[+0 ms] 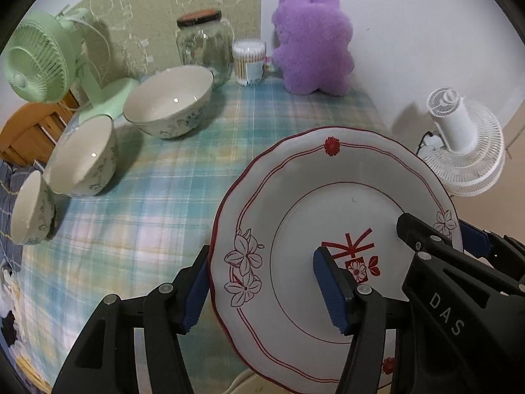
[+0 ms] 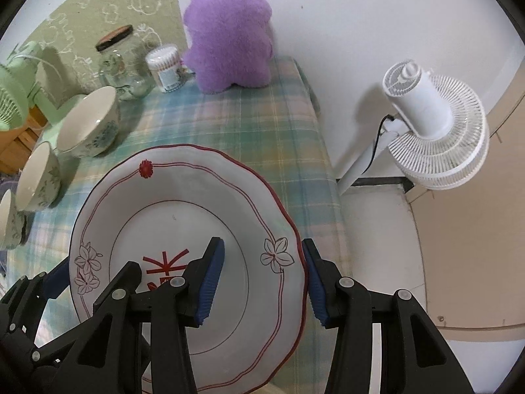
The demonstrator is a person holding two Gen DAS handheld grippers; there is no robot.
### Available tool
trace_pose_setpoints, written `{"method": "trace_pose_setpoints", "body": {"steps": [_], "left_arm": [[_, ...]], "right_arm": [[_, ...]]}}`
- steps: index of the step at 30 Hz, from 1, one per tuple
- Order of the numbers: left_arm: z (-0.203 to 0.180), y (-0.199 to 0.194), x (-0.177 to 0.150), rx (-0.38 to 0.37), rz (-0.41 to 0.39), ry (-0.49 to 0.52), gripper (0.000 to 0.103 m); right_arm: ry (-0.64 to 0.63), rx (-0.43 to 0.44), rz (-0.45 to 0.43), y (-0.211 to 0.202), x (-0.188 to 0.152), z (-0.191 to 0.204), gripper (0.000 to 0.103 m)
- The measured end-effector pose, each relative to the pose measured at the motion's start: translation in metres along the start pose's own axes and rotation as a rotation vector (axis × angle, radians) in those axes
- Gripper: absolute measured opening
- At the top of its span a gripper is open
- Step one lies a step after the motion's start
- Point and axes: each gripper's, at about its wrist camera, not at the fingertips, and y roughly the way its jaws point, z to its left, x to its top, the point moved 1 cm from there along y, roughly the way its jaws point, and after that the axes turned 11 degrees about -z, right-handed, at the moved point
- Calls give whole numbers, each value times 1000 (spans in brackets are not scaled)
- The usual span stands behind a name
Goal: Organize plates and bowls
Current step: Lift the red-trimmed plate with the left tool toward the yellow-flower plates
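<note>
the plate (image 1: 328, 229), white with a scalloped red rim, red line flowers and a red motif in its well, is held tilted above the checked tablecloth (image 1: 137, 229), over the near right part of the table. the left gripper (image 1: 262, 290) straddles its left rim, one blue pad under the edge and the other on the upper face near the middle, the jaws clamped on the plate. the right gripper (image 2: 264, 284) takes the opposite rim the same way, one blue pad on the plate's face and one just outside the red edge, also gripping it; in the left wrist view its black body crosses the plate's right side. along the left of the cloth stand three cream bowls with blue-grey flower prints: the large bowl (image 1: 169, 101) farthest back, the middle bowl (image 1: 83, 157) nearer, the small bowl (image 1: 31, 210) nearest, each just beside the next. behind them are a green desk fan (image 1: 39, 59), a glass jar (image 1: 205, 46) with a dark lid, a tub of cotton swabs (image 1: 249, 60) and a purple plush toy (image 1: 311, 39) against the wall. beyond the table's right edge stands a white floor fan (image 2: 436, 128).
</note>
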Motion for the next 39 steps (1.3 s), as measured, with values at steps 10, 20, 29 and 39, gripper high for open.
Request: {"method": "trace_pose_setpoints", "body": {"steps": [10,20,29,39], "left_arm": [[8,-48,-17,-81,-20,48,62],[5,-80,-47,-165,-30,121,62],[-15,-79,-92,-213,37,174,62],[-31,-56,-128,-195,145,131,62]], "right_arm": [[31,-84,-38,-63,-26,8,51],[100,-171,-56,-112,-63,5,51],[164,-232,-3,-121,-114,-11,51],[145,-214,93,-97,-150,-33,51]]}}
